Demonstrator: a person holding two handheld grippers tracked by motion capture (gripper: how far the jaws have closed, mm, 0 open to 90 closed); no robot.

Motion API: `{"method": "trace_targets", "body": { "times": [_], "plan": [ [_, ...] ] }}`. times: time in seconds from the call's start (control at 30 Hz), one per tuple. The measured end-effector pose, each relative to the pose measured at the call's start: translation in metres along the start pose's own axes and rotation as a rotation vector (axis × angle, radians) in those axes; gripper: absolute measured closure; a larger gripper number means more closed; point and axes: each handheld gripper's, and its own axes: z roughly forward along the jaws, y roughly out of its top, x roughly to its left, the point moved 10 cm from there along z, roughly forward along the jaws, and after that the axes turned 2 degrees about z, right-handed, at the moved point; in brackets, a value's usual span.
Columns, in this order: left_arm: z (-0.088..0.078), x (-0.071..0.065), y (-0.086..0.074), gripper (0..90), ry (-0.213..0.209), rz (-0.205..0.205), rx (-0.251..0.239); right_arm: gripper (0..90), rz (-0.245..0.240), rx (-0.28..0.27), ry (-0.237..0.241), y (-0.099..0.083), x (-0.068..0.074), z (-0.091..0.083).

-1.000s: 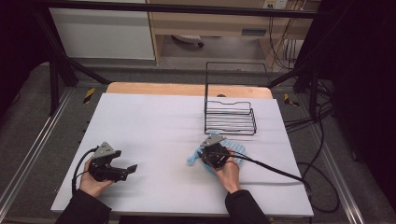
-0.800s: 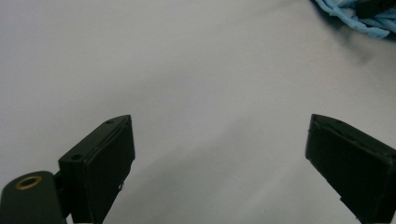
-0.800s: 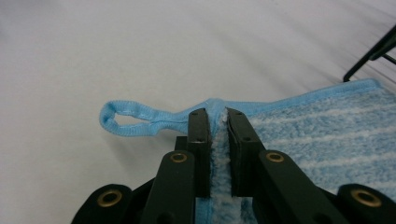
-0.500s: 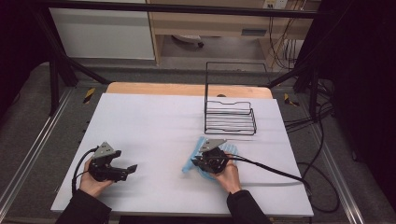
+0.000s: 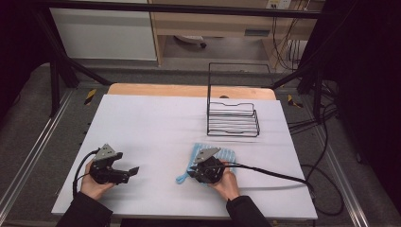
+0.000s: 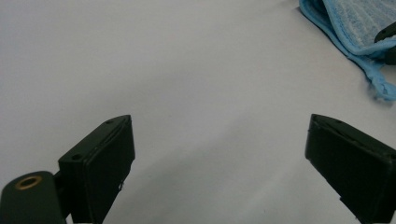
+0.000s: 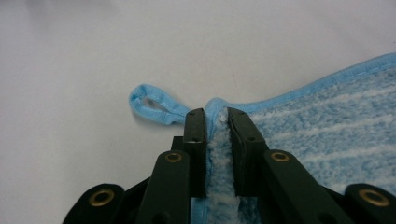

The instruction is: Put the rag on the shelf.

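A light blue striped cloth lies on the white table, right of centre near the front. My right gripper pinches its edge beside a small hanging loop. In the right gripper view the right gripper has pile filling the narrow gap between its pads. Its jaws have just been opening a little, with the cloth still pressed between them. My left gripper rests at the front left, pointing right. Its jaws stand wide open over bare table in the left gripper view, with the cloth farther off.
A black wire rack with a tall back frame stands at the back right of the table. The right gripper's cable trails off to the right edge. A wooden strip runs along the far edge.
My right gripper has moved left and toward the front edge, dragging the cloth with it. The left gripper has stayed put.
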Motion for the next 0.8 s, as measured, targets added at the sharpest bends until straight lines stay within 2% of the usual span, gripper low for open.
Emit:
{"method": "trace_targets", "body": {
  "times": [0.07,0.13,0.2,0.23,0.27,0.3,0.33,0.37,0.4,0.43,0.47,0.5,0.53,0.6,0.63,0.67,0.8],
  "plan": [
    [0.000,0.000,0.000,8.3,0.000,-0.001,0.001,74.4,0.002,-0.005,0.004,0.001,0.000,-0.001],
    [0.000,0.000,0.000,8.3,0.000,-0.001,0.000,63.6,0.030,-0.041,0.019,0.006,0.003,-0.009],
    [0.000,0.000,0.000,8.3,0.000,-0.002,-0.002,57.0,0.034,-0.079,0.001,0.012,0.001,-0.019],
    [0.000,0.000,0.000,8.3,0.000,-0.002,-0.002,57.0,0.034,-0.079,0.001,0.012,0.001,-0.019],
    [0.000,0.000,0.000,8.3,-0.001,-0.002,-0.002,48.5,0.047,-0.119,-0.029,0.018,-0.005,-0.033],
    [0.000,0.000,0.000,8.3,-0.001,-0.001,-0.001,46.4,0.061,-0.133,-0.049,0.018,-0.010,-0.041],
    [0.000,0.000,0.000,8.3,-0.001,-0.001,0.000,46.4,0.061,-0.133,-0.049,0.018,-0.010,-0.041],
    [0.000,0.000,0.000,8.3,-0.001,0.000,0.000,45.4,0.084,-0.165,-0.101,0.017,-0.024,-0.059],
    [0.000,0.000,0.000,8.4,-0.001,0.000,0.000,45.4,0.084,-0.165,-0.101,0.017,-0.024,-0.059],
    [0.000,-0.001,0.000,8.4,0.000,0.001,-0.001,45.5,0.130,-0.178,-0.168,0.009,-0.042,-0.076],
    [0.000,-0.001,0.000,8.4,-0.001,0.001,0.001,46.1,0.154,-0.182,-0.204,0.003,-0.052,-0.084],
    [0.000,0.000,0.000,8.4,-0.001,0.004,0.005,46.9,0.174,-0.185,-0.227,-0.003,-0.059,-0.090],
    [0.000,0.000,0.000,8.4,-0.001,0.004,0.005,46.9,0.174,-0.185,-0.227,-0.003,-0.059,-0.090],
    [0.001,0.000,-0.001,8.4,0.000,0.001,0.008,50.0,0.246,-0.191,-0.274,-0.021,-0.076,-0.101],
    [0.001,0.000,-0.001,8.4,0.000,0.002,0.008,52.3,0.291,-0.186,-0.292,-0.036,-0.084,-0.104],
    [0.001,0.000,-0.001,8.5,0.000,0.005,0.010,53.3,0.309,-0.178,-0.300,-0.042,-0.088,-0.103],
    [0.001,-0.002,0.000,8.5,-0.001,0.007,0.009,57.7,0.341,-0.147,-0.318,-0.053,-0.094,-0.098]
  ]
}}
